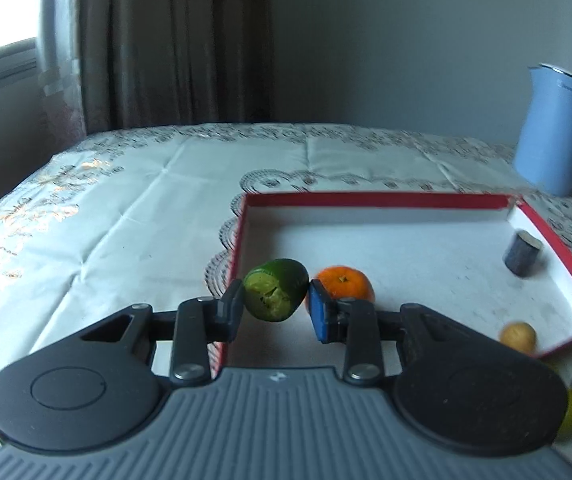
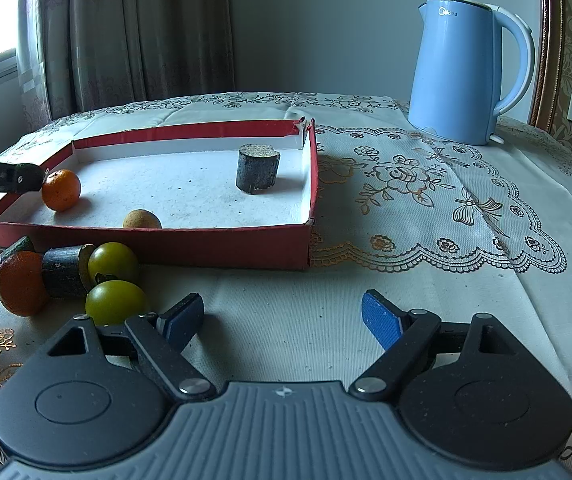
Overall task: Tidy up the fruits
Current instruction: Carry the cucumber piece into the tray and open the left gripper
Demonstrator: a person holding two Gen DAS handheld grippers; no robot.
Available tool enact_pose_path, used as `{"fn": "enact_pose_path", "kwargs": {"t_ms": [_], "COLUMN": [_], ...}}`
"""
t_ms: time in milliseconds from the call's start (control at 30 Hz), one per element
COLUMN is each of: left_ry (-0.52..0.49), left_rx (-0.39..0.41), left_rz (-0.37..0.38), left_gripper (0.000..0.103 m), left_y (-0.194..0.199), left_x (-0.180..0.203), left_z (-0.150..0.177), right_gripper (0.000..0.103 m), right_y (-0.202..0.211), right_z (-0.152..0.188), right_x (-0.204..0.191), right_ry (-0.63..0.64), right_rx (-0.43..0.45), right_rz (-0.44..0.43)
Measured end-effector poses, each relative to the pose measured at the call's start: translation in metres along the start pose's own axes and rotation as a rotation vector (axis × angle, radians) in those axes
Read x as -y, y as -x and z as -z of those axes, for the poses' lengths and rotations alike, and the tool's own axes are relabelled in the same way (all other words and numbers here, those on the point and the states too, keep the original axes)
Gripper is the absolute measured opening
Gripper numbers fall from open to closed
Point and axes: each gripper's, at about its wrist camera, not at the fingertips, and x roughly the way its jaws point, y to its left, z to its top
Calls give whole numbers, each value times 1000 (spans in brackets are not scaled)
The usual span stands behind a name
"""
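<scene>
Green fruit (image 1: 275, 295), gripped, above the red tray's (image 1: 370, 199) near-left corner.
We log it pinched between the left gripper's (image 1: 275, 306) pads; an orange (image 1: 345, 283) in the tray just behind; the right gripper (image 2: 282, 318) wide apart, empty, over the tablecloth (image 2: 286, 292); more fruit (image 2: 114, 302) lying beside its left finger.

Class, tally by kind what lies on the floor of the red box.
Orange: 1
Brown fruit: 1
Dark cylinder: 1
Total: 3
Not counted: the green piece held in the left fingers.
</scene>
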Motion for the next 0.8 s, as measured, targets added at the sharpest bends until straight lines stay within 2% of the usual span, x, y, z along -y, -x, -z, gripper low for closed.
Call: {"fn": "enact_pose_path", "kwargs": {"t_ms": [133,267,533,567,633,667,700,800], "left_ry": [24,3,12,6,3,0,-9,-38], "left_rx": [-8,2,-10,-7,9,32,58,99], "left_rz": [-2,-17,32,40,40,24,15,18], "left_gripper": [31,31,35,39,53,64,68,69], "left_y": [-13,-21,-9,-4,7,15,23,44], "left_x": [-1,3,-6,-6,-6,-5,-5,-4], "left_z": [-8,-12,-8,-7,-3,-1,2,9], "right_gripper": [87,87,87,87,87,88,88,88], "right_y": [0,0,0,0,0,0,0,-1], "right_z": [0,0,0,0,0,0,0,0], "right_x": [0,0,0,0,0,0,0,0], "right_ry": [0,0,0,0,0,0,0,1], "right_rx": [0,0,0,0,0,0,0,0], "right_rz": [0,0,0,0,0,0,0,0]}}
